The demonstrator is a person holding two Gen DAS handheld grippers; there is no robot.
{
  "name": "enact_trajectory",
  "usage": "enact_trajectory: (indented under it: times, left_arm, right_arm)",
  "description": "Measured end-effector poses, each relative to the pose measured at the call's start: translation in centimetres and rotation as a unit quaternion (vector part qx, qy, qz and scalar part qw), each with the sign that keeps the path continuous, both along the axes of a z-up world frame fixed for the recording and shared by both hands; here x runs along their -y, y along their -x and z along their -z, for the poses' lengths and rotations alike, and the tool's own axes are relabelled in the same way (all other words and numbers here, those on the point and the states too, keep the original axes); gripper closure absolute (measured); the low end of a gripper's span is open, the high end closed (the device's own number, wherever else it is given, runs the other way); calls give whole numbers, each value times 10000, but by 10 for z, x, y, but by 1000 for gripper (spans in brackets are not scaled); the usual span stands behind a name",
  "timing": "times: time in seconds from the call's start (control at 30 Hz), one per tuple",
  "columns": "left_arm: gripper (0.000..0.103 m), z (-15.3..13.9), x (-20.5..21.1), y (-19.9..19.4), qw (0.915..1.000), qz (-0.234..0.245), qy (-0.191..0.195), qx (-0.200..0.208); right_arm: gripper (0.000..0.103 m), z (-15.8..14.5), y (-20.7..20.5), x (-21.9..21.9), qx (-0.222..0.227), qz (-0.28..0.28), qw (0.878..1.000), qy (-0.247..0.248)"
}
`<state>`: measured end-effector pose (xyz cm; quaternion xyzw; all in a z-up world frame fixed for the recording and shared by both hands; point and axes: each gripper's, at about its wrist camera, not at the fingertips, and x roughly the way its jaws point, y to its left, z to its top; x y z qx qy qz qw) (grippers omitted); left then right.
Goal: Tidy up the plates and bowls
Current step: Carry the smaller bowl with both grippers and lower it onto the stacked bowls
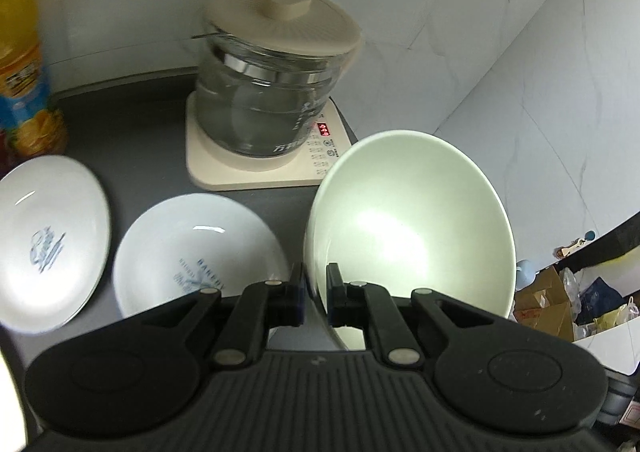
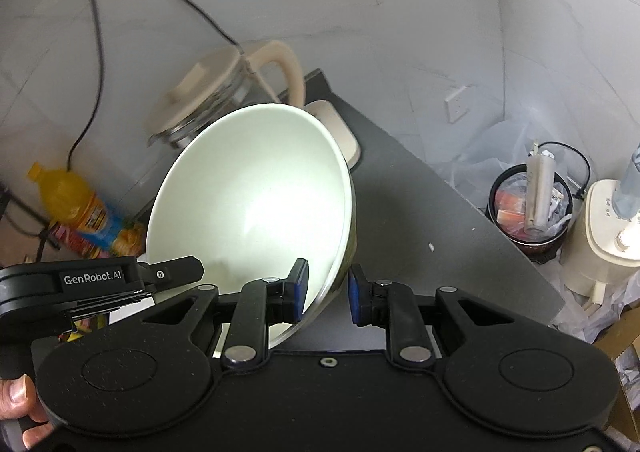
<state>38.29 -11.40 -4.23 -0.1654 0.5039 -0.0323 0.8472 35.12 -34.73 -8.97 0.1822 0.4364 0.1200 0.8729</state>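
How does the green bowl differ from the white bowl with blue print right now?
The green bowl is tilted steeply and lifted, its rim pinched by the left hand-held gripper; the white bowl sits flat on the dark counter, ungripped. The green bowl is plain inside; the white bowl has blue lettering. The green bowl looks deeper. Both are empty.

A pale green ceramic bowl (image 1: 412, 220) is held tilted above the tabletop; two white printed plates (image 1: 200, 252) (image 1: 48, 240) lie flat, side by side.
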Motion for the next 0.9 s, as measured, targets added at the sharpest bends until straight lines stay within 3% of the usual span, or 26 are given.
enact_trajectory:
  times: [0.47,0.9]
  left_arm:
    - [94,-16,-20,65,9992,-394,14,-67]
    - [94,-14,-32,105,9970,-631,50,-436]
  right_arm:
    - [81,-14,50,-17,92,-741,9971,120]
    - [80,-6,80,-31,-88,-1139,9932,200]
